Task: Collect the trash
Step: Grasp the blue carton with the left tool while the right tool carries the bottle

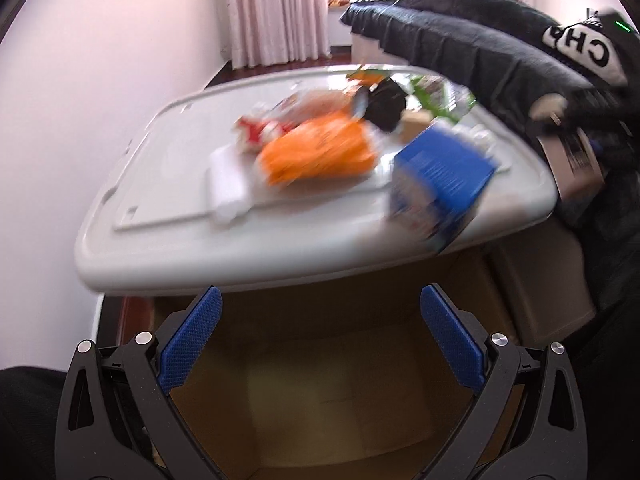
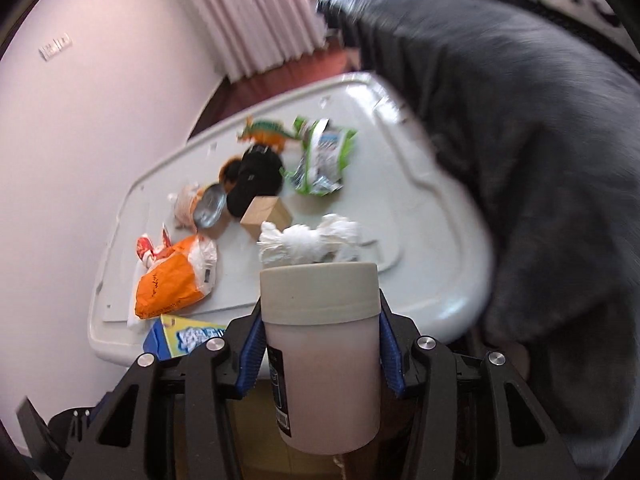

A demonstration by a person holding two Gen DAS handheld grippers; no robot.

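My right gripper [image 2: 322, 344] is shut on a white plastic jar with a beige lid [image 2: 320, 356], held upright above the near edge of the white table top [image 2: 420, 240]. Trash lies on that top: crumpled white tissue [image 2: 312, 240], an orange bag [image 2: 172, 280], a red wrapper [image 2: 150, 250], a green wrapper [image 2: 324, 156] and a tin can [image 2: 208, 208]. A blue and yellow carton [image 1: 440, 176] tilts over the table's near edge. My left gripper [image 1: 320, 300] is open with nothing between its pads, above an open cardboard box [image 1: 320, 380].
A person's dark sleeve [image 1: 480, 52] reaches over the right side of the table. A wooden block [image 2: 266, 214], a black cap [image 2: 256, 180] and a toy dinosaur [image 2: 268, 132] also lie on the top. A pale wall [image 1: 80, 120] stands left, with pink curtains [image 1: 276, 12] behind.
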